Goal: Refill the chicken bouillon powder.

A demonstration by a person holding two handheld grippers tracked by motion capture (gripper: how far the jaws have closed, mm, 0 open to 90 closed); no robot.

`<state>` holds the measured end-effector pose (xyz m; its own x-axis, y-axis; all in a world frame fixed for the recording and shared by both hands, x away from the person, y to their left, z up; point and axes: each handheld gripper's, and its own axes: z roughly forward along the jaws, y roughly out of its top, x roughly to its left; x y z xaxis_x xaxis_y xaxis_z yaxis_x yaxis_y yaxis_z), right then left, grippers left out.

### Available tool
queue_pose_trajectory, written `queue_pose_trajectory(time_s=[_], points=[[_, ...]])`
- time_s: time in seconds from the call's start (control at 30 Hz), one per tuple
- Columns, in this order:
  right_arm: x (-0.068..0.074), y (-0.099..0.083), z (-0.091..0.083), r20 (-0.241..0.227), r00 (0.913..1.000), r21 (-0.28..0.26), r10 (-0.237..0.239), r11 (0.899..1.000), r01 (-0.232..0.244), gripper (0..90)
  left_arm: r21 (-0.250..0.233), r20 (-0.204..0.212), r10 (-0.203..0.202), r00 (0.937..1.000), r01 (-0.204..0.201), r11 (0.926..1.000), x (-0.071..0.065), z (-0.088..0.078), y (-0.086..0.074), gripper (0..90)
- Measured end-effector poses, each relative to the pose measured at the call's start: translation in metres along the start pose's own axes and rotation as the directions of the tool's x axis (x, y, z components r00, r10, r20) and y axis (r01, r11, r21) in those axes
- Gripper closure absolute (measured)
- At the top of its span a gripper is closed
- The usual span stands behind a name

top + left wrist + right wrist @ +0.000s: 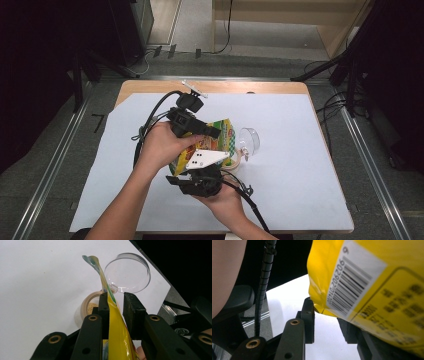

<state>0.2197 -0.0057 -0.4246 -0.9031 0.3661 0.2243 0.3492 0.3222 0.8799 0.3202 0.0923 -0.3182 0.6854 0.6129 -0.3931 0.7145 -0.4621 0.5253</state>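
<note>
Left tongs (115, 296) first: they look clenched on the top edge of the yellow snack bag (116, 335); the foil runs up between the two black jaws, flat against one pad, and seems to meet the other lower down; a sliver of daylight shows near the tips, so it's a light pinch at best. Right tongs (325, 315) sit at the bag's other end, on the barcode side; a bottom corner dips between the jaws and the bag drapes over one of them, but I honestly can't tell whether they're grasping it or just propping it from underneath.

So the bag is off the table (300, 165), strung between both tools in front of the person, one end up and one end cradled; my read is that's a pouring setup, since gripping the top steers the mouth while the lower support sets the tilt.

Just past the left jaws sits a little tan cup (87, 306) with some crumbly beige stuff in it; the bag's upper edge hangs right over it, which fits the pouring idea; nothing is falling in this shot.

Right behind the cup, touching or nearly so, is a clear plastic dome (127, 272) tipped on its side; probably the cup's cover, parked out of the way.

Beyond that it's the white sheet, then the wooden far edge.
</note>
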Motion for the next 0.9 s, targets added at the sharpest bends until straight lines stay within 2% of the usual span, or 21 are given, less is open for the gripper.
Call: queue_pose_trajectory(time_s=[0.9], points=[[0.0003,-0.0005,0.0,0.002,1.0,-0.001,-0.004,1.0,0.004,69.3,-0.001,-0.011,0.008,0.9999,-0.008,1.0,-0.0019,0.0,-0.0007,76.7]])
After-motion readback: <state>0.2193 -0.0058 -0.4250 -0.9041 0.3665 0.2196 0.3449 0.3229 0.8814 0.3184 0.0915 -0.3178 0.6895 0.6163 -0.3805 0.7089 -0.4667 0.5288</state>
